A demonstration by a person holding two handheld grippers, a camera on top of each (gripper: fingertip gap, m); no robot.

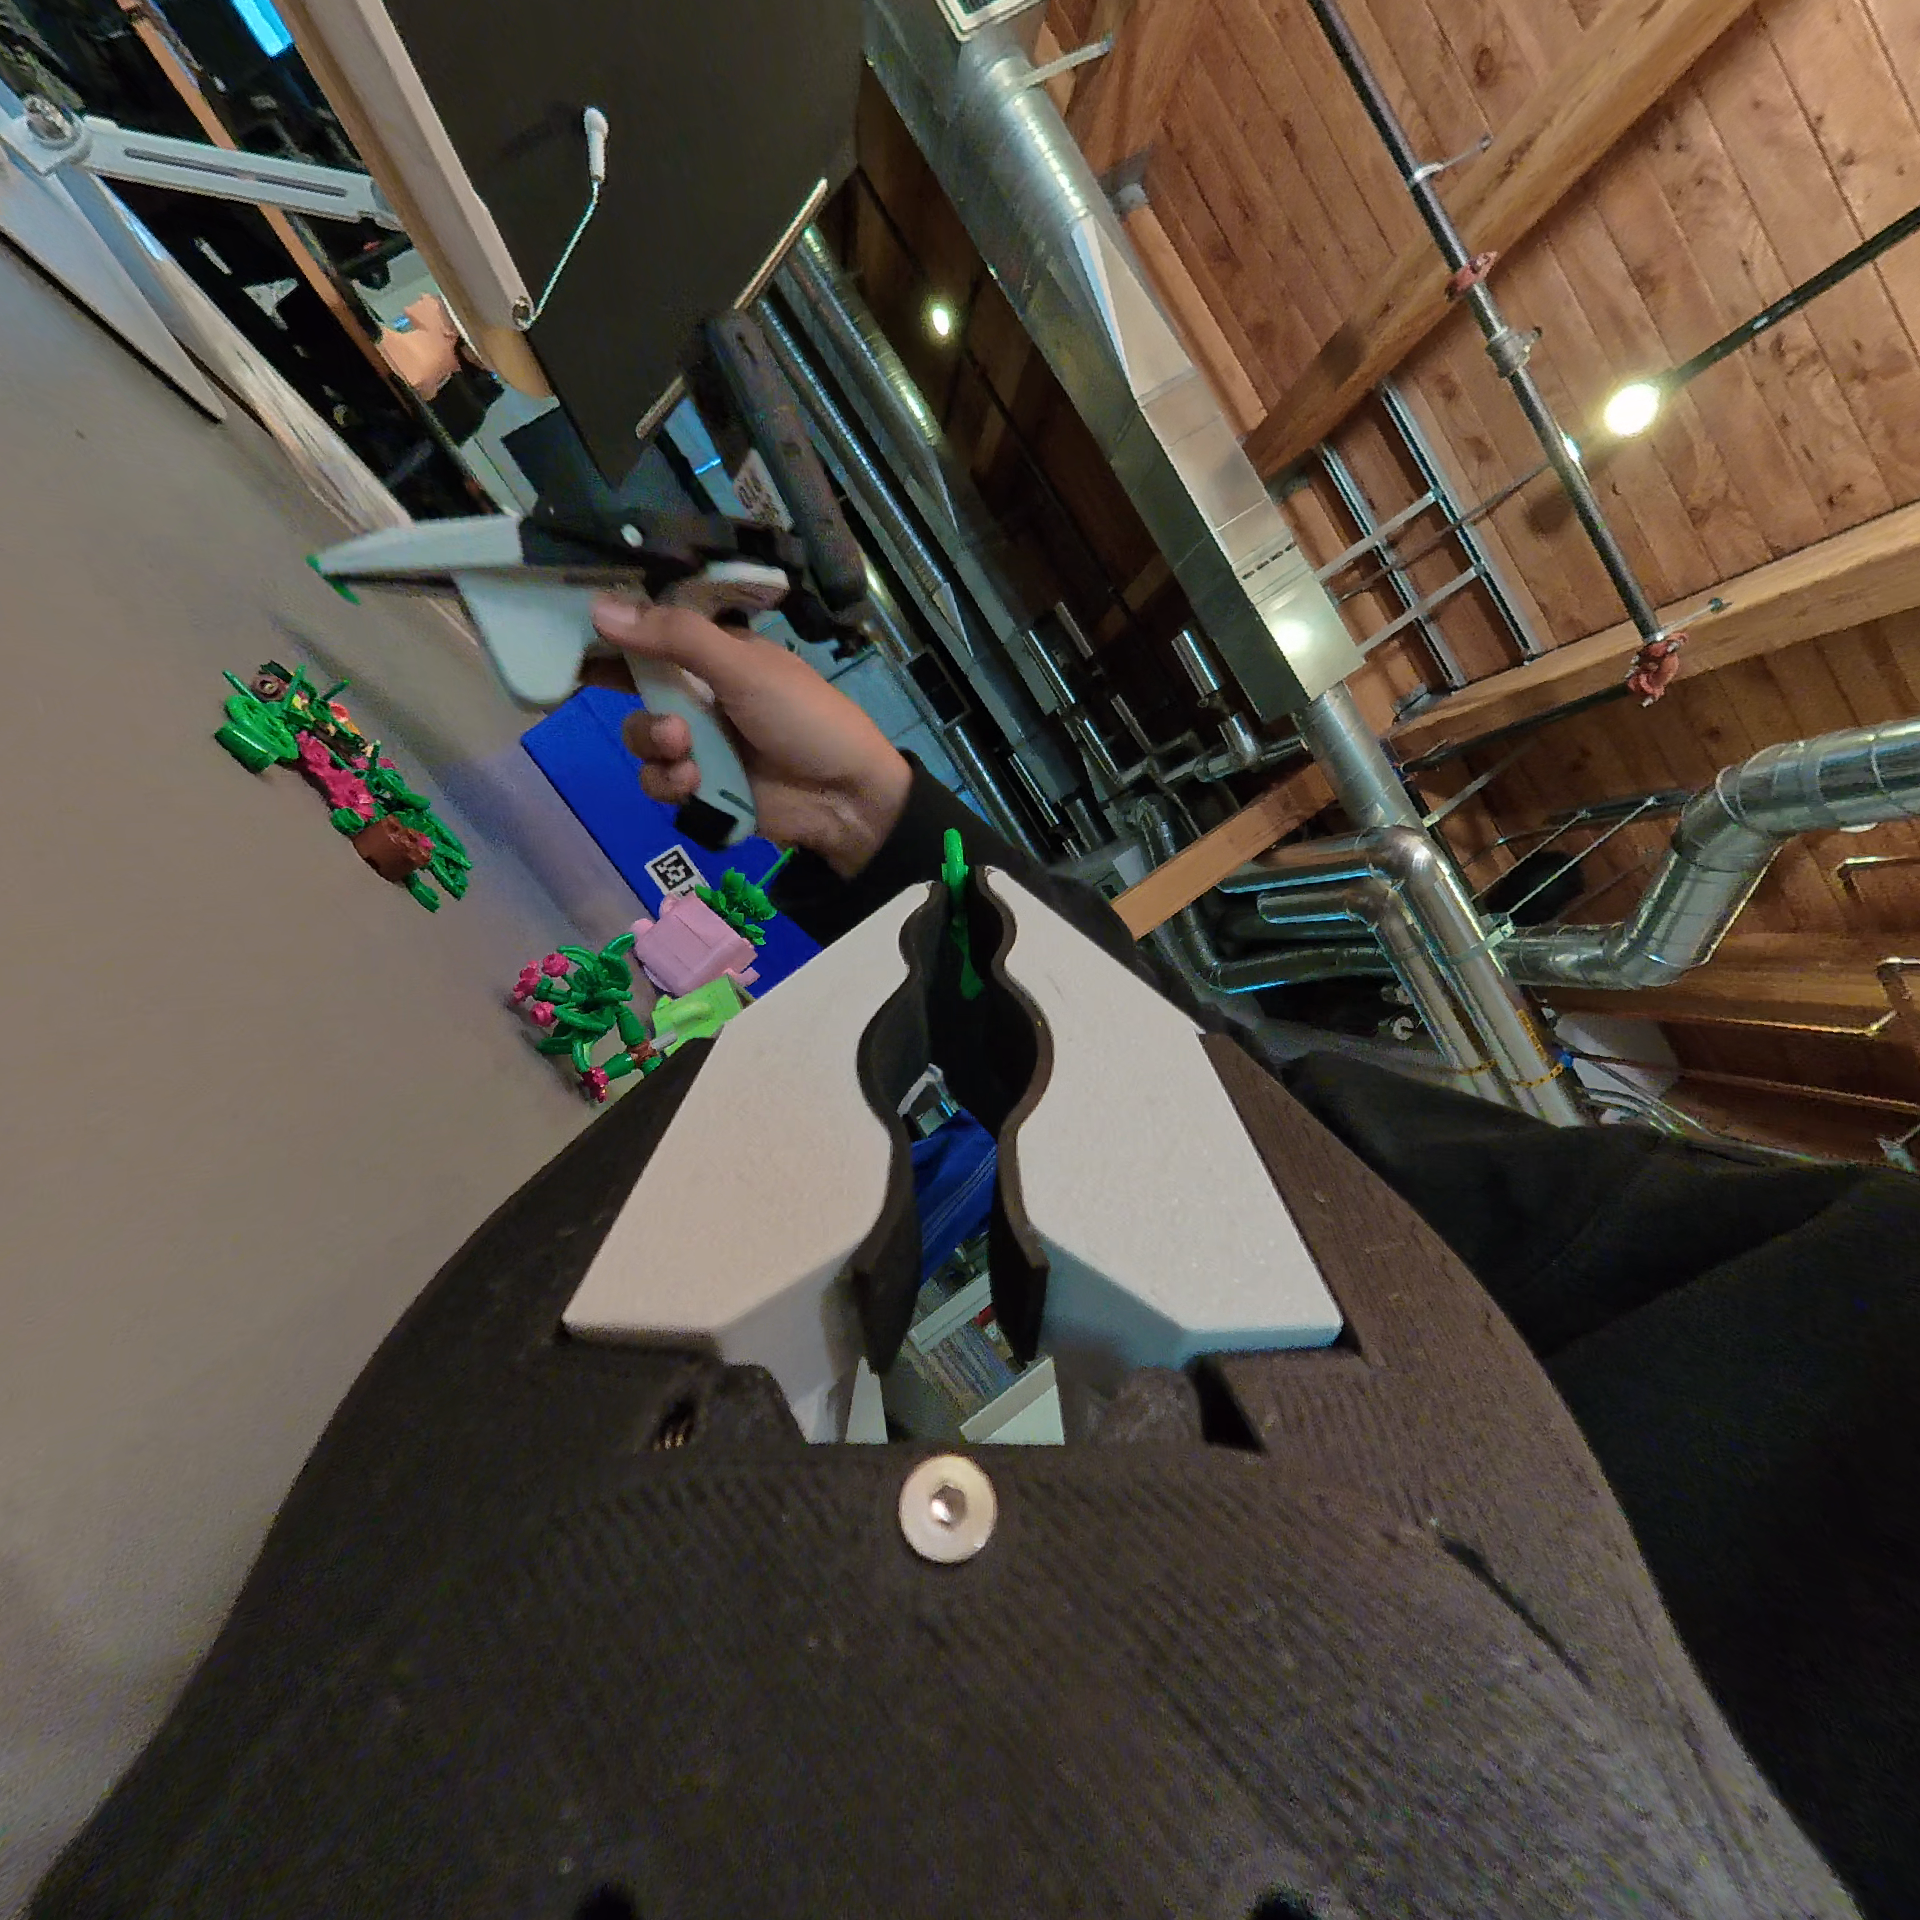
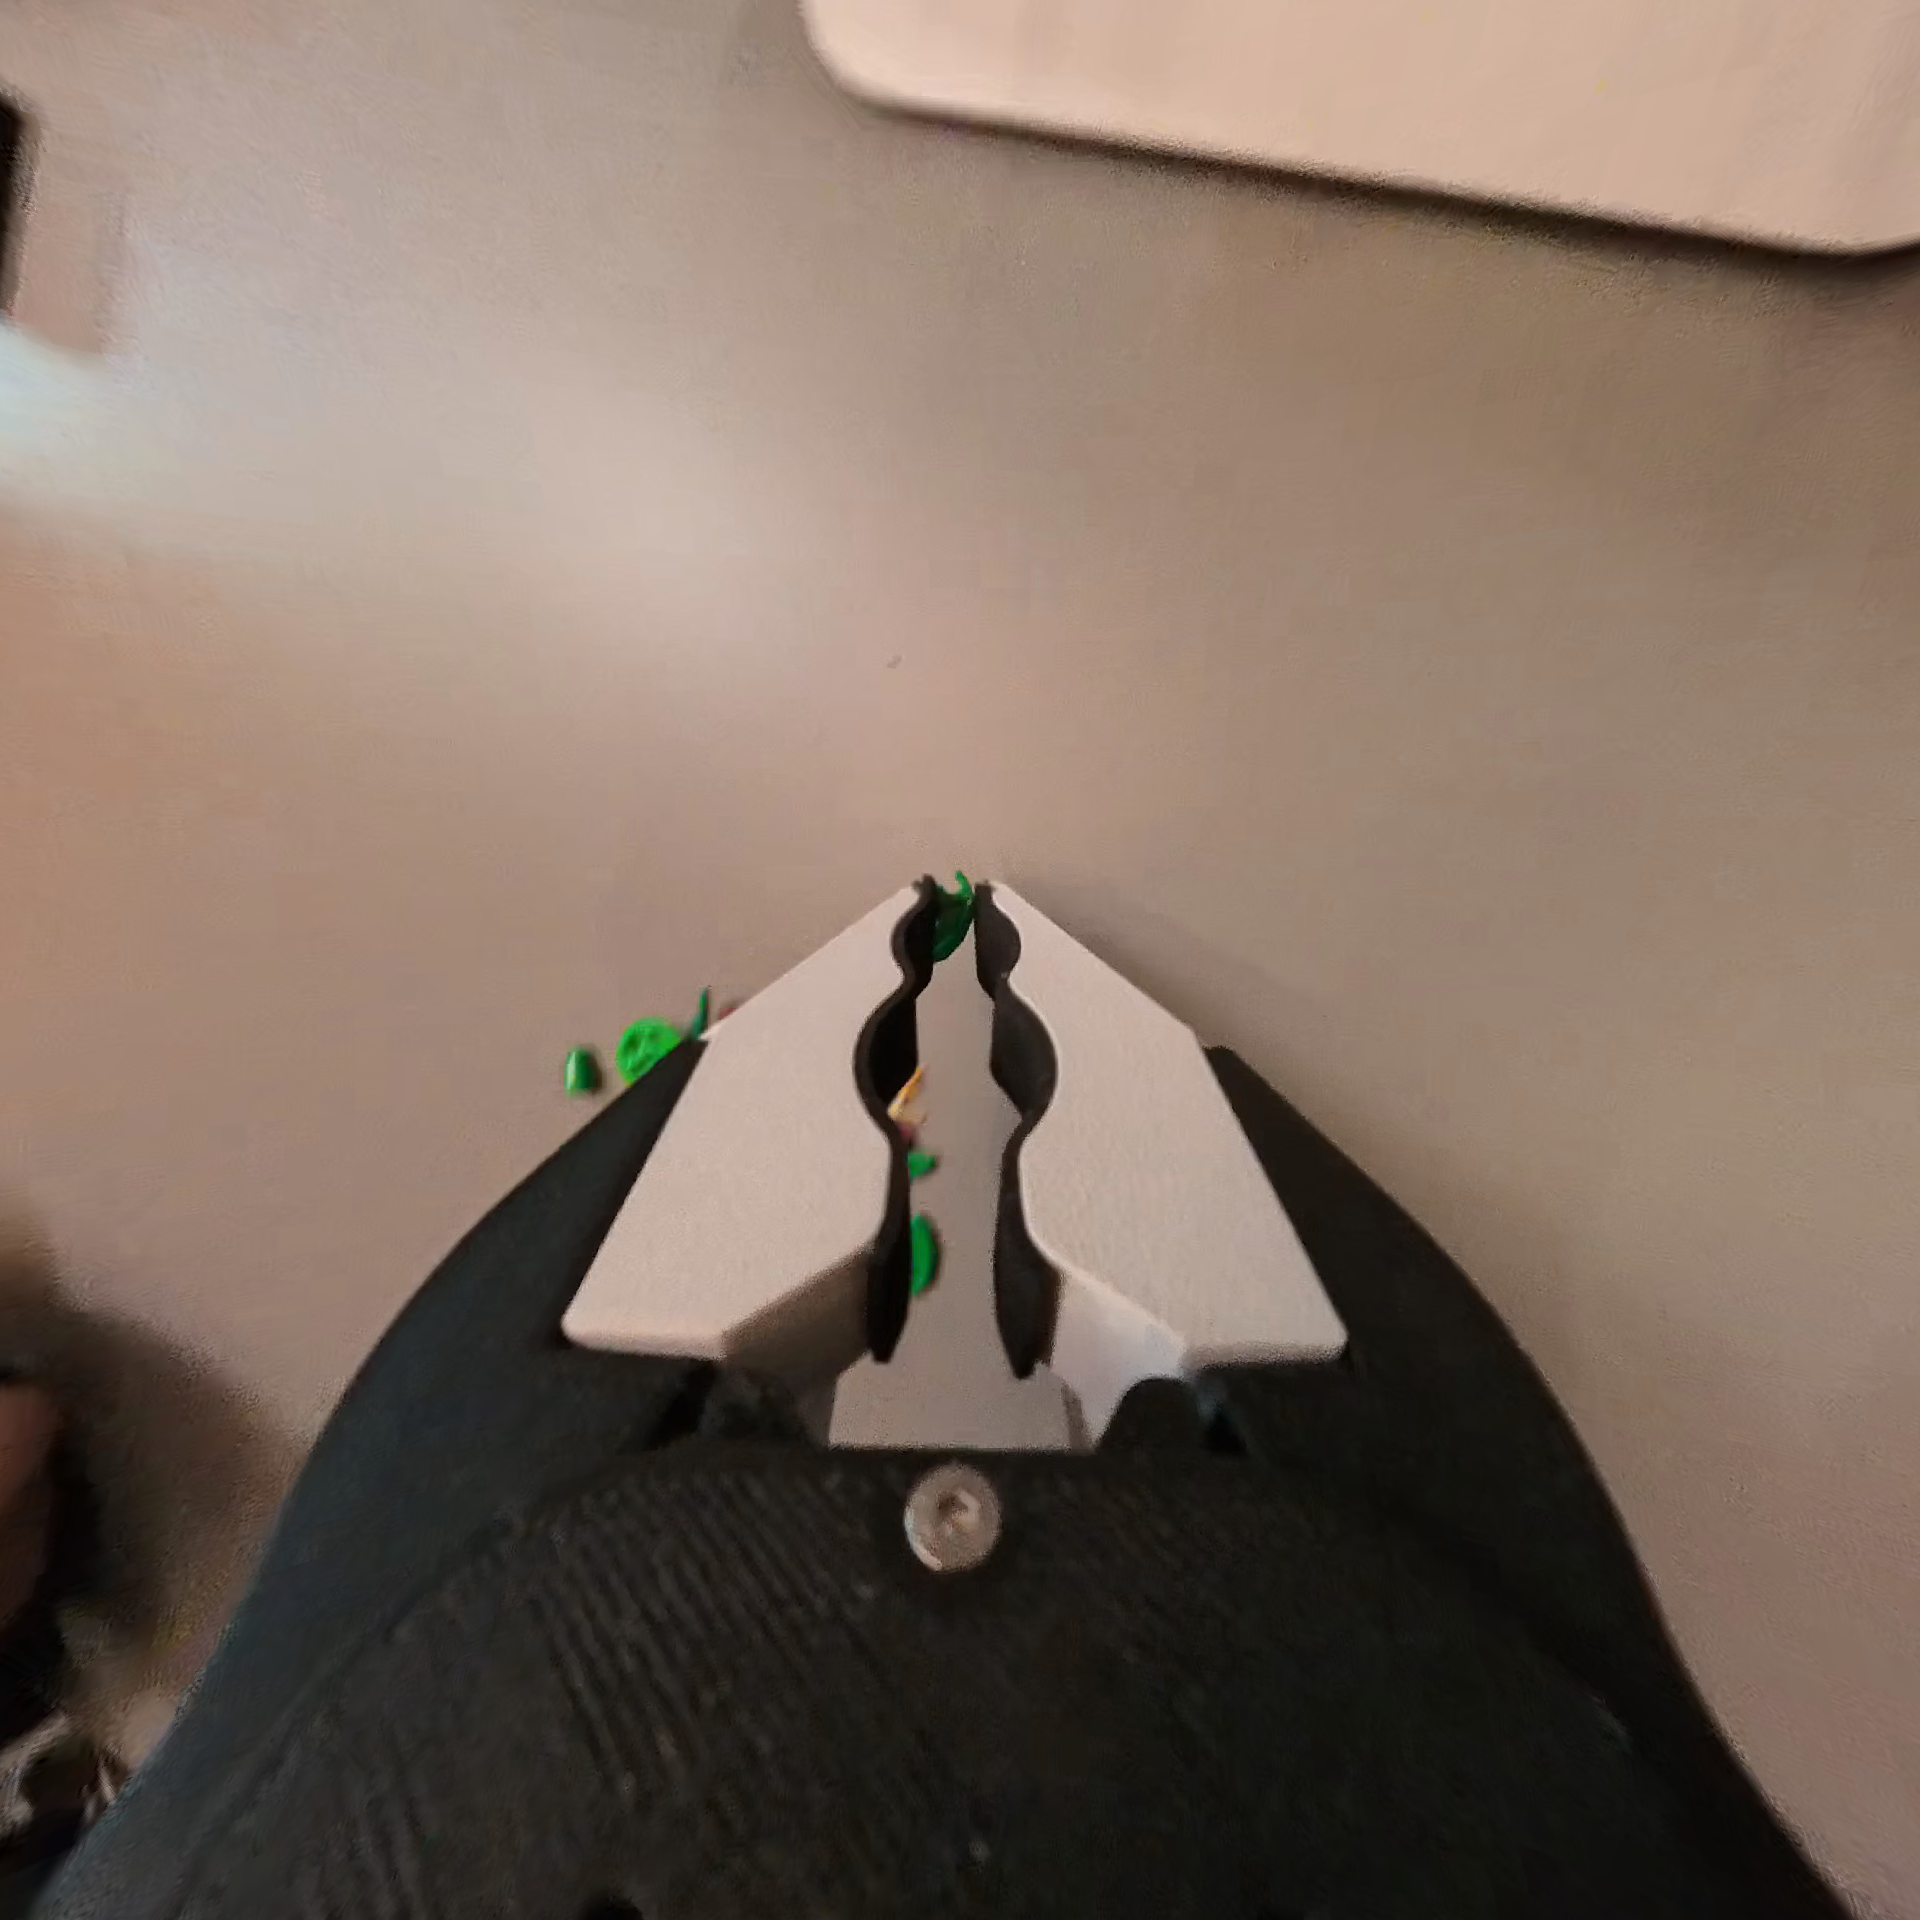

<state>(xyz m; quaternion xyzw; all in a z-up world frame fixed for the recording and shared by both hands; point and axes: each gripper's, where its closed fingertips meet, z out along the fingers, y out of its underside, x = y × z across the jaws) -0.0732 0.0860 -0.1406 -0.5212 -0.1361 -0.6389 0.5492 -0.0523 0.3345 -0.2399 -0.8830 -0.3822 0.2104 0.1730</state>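
Observation:
My left gripper [image 1: 956, 885] is shut on a thin green plastic stem piece [image 1: 962, 940] that sticks out past the fingertips, held up in the air and tilted toward the ceiling. My right gripper [image 2: 951, 891] points down at the grey table [image 2: 1351, 623], its jaws nearly closed on a small green leaf piece [image 2: 948, 925] at the tips. The right gripper also shows in the left wrist view [image 1: 324, 569], held by a hand [image 1: 800, 748], with a green bit at its tip. Loose green pieces [image 2: 644, 1044] lie on the table just left of the right fingers.
Two clusters of toy-brick flowers [image 1: 343, 779] [image 1: 587, 1013] lie on the table, with a pink piece [image 1: 691, 940] and a lime piece [image 1: 698, 1013] beside them. A blue box [image 1: 613, 769] stands behind. A white board [image 2: 1403, 104] lies at the far edge. There is about 25 centimetres between the tips of the two grippers.

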